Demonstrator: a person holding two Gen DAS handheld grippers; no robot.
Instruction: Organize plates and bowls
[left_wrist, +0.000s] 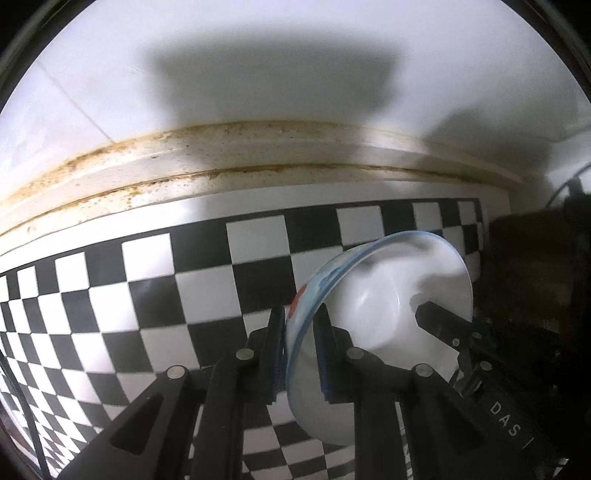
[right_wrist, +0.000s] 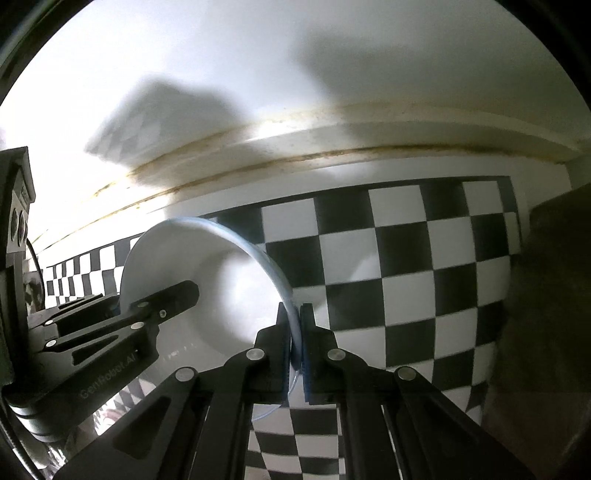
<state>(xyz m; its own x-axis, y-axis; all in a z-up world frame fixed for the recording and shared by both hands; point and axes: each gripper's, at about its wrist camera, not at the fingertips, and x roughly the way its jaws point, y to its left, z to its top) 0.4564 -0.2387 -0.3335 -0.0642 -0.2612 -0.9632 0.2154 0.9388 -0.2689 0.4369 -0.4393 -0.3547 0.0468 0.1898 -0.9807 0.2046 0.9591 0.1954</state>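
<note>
both grippers on one bowl (left_wrist: 384, 295), a white one with a pale blue band at the rim and a red and blue pattern on its outer wall. left gripper (left_wrist: 300, 332) has its jaws closed on the rim, one blue pad on the patterned outside, the other against the white inside, the wall pinched between them. right gripper (right_wrist: 295, 332) grips the opposite side of the rim the same way, its jaws nearly together with only the thin blue edge of the bowl between the pads. in the left wrist view the bowl sits tipped, its opening turned toward the right, and the right gripper's dark finger shows on the far rim at the right. in the right wrist view the bowl's (right_wrist: 221, 280) white inside faces the lens, and the left gripper's arm reaches across from the left edge, one finger lying inside the bowl (faint lettering on its body, too blurred to read fully). below the bowl lies a black and white checkered mat (left_wrist: 147, 295); whether the bowl touches it cannot be told from either view. behind the mat runs a cream ledge (left_wrist: 258, 155) with brown staining along its seams, then a white wall (left_wrist: 295, 55) carrying broad shadows. a dark mass fills the right margin of both views, unidentifiable.
</note>
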